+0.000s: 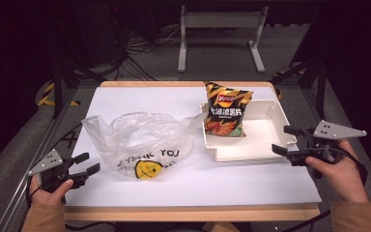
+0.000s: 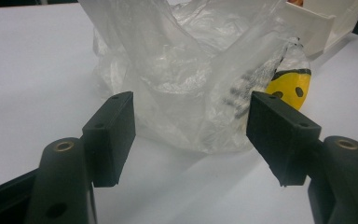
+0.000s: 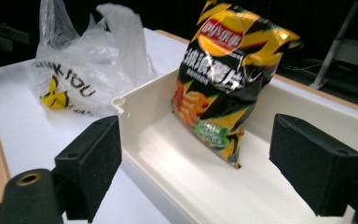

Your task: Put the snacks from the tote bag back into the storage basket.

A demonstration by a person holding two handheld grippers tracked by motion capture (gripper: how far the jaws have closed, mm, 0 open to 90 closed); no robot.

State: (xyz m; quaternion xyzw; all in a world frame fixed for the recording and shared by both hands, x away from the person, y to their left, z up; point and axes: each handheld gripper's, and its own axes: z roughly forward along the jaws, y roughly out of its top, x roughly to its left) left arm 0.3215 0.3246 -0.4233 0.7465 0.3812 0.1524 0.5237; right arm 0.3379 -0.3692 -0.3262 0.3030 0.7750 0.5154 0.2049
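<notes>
A clear plastic bag (image 1: 140, 137) with a yellow smiley face and black lettering lies crumpled on the white table (image 1: 198, 181); it also shows in the left gripper view (image 2: 186, 79) and the right gripper view (image 3: 81, 65). A black and yellow chip bag (image 1: 226, 112) (image 3: 223, 74) leans inside the left end of a white tray (image 1: 263, 145) (image 3: 144, 100). My left gripper (image 1: 88, 163) (image 2: 191, 133) stands open just left of the plastic bag, holding nothing. At the tray's right side my right gripper (image 1: 286, 140) (image 3: 193, 163) stands open and faces the chip bag.
The table's wooden front edge (image 1: 193, 212) runs between the person's two sleeves. Behind the table stand a grey metal frame (image 1: 220, 36) and loose cables (image 1: 140, 53) on the dark floor.
</notes>
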